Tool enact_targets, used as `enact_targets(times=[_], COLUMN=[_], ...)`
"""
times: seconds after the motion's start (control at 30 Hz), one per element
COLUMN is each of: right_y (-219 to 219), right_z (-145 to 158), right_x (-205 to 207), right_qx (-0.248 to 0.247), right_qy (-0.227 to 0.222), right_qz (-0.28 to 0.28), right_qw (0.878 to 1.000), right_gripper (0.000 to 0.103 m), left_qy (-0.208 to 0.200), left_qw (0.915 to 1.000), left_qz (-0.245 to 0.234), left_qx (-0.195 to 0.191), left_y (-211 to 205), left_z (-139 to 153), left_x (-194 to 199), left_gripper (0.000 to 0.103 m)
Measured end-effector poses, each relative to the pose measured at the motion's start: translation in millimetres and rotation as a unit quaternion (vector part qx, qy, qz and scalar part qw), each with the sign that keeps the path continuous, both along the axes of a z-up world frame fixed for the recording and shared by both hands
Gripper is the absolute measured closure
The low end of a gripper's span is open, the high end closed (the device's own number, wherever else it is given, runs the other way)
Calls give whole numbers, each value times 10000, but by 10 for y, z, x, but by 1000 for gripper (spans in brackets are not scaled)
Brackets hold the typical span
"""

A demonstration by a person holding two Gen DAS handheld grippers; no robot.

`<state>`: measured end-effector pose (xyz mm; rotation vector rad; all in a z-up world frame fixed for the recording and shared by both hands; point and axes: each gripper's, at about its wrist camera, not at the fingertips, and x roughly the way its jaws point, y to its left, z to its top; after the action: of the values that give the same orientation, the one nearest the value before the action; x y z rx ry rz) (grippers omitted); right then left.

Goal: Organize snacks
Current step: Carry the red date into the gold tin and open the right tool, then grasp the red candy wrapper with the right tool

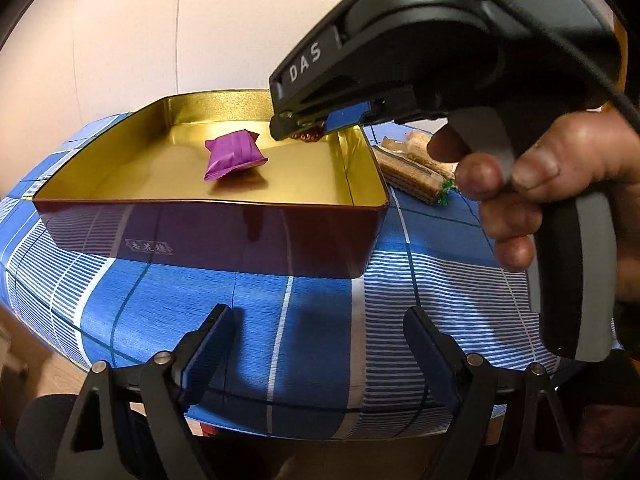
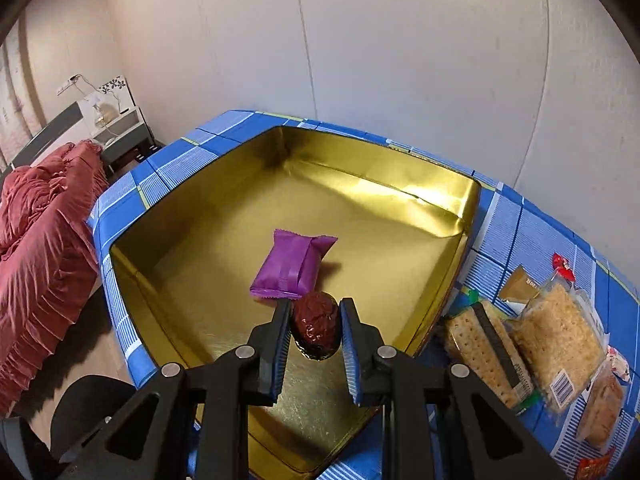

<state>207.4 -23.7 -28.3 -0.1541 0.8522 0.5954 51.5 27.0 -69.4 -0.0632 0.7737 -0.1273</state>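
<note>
Above tin [image 2: 452, 216], right tool [image 2: 316, 320] clamps date [image 2: 316, 326] lengthwise along fingers.

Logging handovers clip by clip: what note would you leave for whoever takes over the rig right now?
Right gripper: jaws shut on a dark red wrapped snack, held over the gold tin.
Left gripper: jaws open, holding nothing, above the blue cloth in front of the tin.
Done: purple packet lies in the tin.
Left: release the red snack into the tin, then bring over the cracker packs lying beside it.
</note>
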Motion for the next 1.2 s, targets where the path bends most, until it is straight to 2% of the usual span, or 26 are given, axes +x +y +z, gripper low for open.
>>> enact_targets(times=[0.13, 0.2, 0.23, 0.5, 0.8, 0.97, 1.1, 1.2], right_y=[31, 20, 5, -141, -669, -1305, -1918, -2359], right_z=[-58, -69, -79, -40, 150, 71, -85, -191], right_x=[29, 49, 58, 17, -199, -373, -533, -655], right_qx=[-39, -42, -9, 235, 762, 895, 884, 932], right_qy=[57, 94, 108, 25, -238, -205, -76, 40], right_qz=[7, -14, -30, -233, -813, -1599, -2458, -3080], right_qw=[10000, 9999, 9999, 9994, 9935, 9829, 9653, 9468], right_gripper=[79, 71, 70, 70, 70, 70, 70, 70], left_qy=[-7, -10, -17, -53, -65, -65, -38, -74], left_qw=[10000, 10000, 10000, 9998, 9997, 9993, 9988, 9974], left_qz=[5, 5, 0, -32, -60, -248, -438, -665], left_qx=[31, 35, 47, 172, 248, 264, 234, 258], left_y=[-19, -21, -26, -73, -97, -169, -250, -366], left_z=[-6, -7, -9, -29, -45, -45, -30, 11], left_x=[0, 3, 4, 12, 15, 7, -2, -11], left_gripper=[15, 15, 15, 12, 11, 11, 11, 11])
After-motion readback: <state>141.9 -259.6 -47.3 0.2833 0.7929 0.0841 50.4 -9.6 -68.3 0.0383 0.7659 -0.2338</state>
